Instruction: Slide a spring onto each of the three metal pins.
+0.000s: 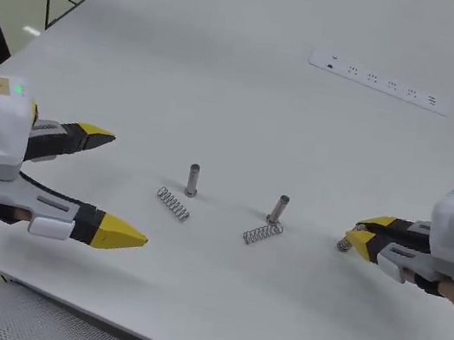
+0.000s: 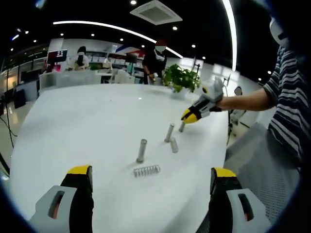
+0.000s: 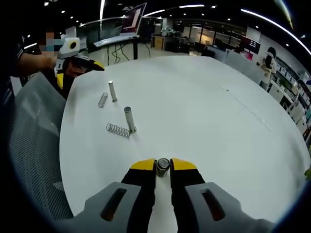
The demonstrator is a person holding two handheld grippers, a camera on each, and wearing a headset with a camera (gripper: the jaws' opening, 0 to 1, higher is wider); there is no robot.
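Head view: my right gripper point(image 1: 363, 234) has its fingers pressed together on the held spring point(image 1: 343, 243). The spring is pinched at the very tips, just right of the right pin point(image 1: 279, 210) and low over the white table point(image 1: 250, 86). I cannot tell whether a pin sits inside that coil. The right pin stands upright, with the second spring point(image 1: 262, 234) lying against its base. Left of it stands the left pin point(image 1: 193, 179), with the third spring point(image 1: 173, 204) lying just beside it. Farther left of the right pin is my left gripper point(image 1: 111, 187), fingers wide apart and holding nothing.

Left gripper view: my fingers point(image 2: 80, 177) are spread. The third spring point(image 2: 146, 170) lies on the table just ahead, between the tips. The left pin point(image 2: 141, 150) is behind it, and the right pin point(image 2: 169, 132) is beyond that.

Right gripper view: my fingers point(image 3: 182, 167) clamp the held spring point(image 3: 163, 166), seen end-on between the yellow tips. The right pin point(image 3: 129, 120) stands ahead, with the second spring point(image 3: 118, 130) at its foot.
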